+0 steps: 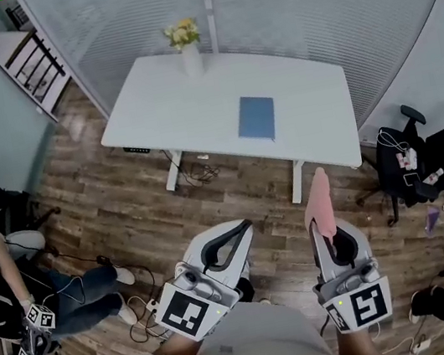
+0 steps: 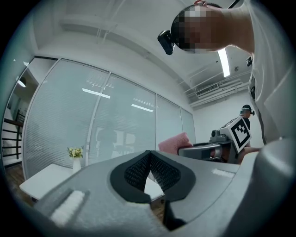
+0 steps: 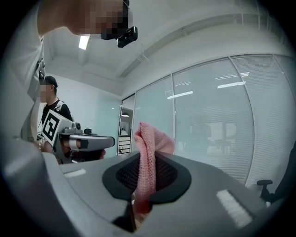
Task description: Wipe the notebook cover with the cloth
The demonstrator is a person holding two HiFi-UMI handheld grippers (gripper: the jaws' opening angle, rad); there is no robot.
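A blue notebook [image 1: 256, 118] lies flat on the right half of the white table [image 1: 159, 107], far ahead of both grippers. My right gripper [image 1: 326, 229] is shut on a pink cloth [image 1: 318, 200], which stands up out of the jaws [image 3: 149, 155]. My left gripper [image 1: 244, 226] is shut with nothing in it, its tips meeting [image 2: 149, 153]. Both grippers hang over the wooden floor, short of the table. In the left gripper view the pink cloth [image 2: 175, 142] and the right gripper [image 2: 209, 150] show to the right.
A vase of yellow flowers [image 1: 187, 47] stands at the table's far edge. Black office chairs [image 1: 443, 154] stand at the right. A seated person [image 1: 19, 280] holding other grippers is at the left. Cables lie on the floor [image 1: 128, 223], and a glass wall is behind the table.
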